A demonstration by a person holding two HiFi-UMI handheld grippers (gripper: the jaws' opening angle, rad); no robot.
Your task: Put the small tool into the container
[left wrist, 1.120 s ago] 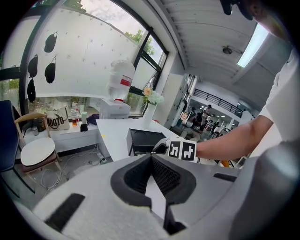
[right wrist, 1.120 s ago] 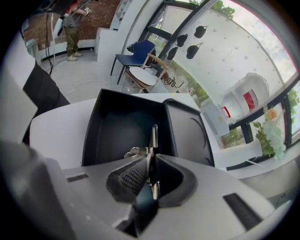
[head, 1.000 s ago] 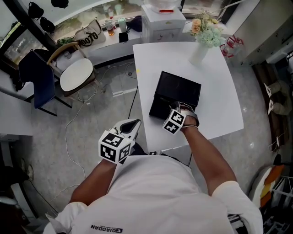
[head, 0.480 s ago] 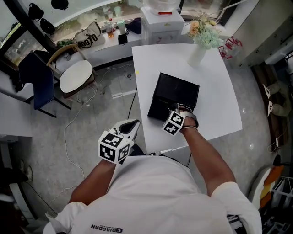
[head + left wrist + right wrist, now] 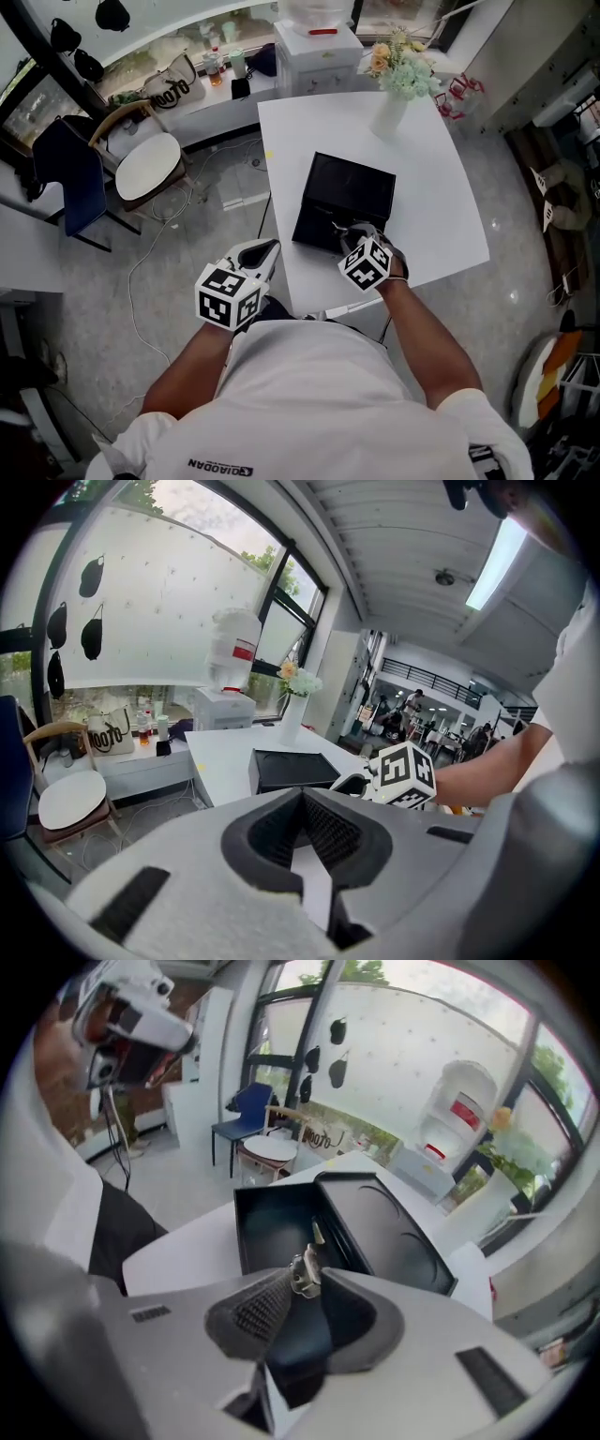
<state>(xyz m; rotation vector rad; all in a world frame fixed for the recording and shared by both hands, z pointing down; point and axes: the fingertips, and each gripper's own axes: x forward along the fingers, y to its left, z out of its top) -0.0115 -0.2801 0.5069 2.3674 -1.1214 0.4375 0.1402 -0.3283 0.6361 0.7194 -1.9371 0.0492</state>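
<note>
The right gripper (image 5: 307, 1294) has just been opening its jaws, which stand wide with nothing clamped. The small metal tool (image 5: 304, 1273) lies just past their tips, inside the black container (image 5: 258, 1232). Best to lift straight up, clear of its walls, without snagging the tool.

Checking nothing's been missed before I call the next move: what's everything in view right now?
table: one, white, centre
container: one, black, open, table's near-left part
small tool: one, metallic, inside container
vase: one, white, pale flowers, table's far edge
box: one, white, beyond table
chair: one, round white seat, floor left of table
left gripper: one, grey, shut, empty, off table's near-left corner
right gripper: one, grey, over container, jaws just been opening, nothing gripped
</note>
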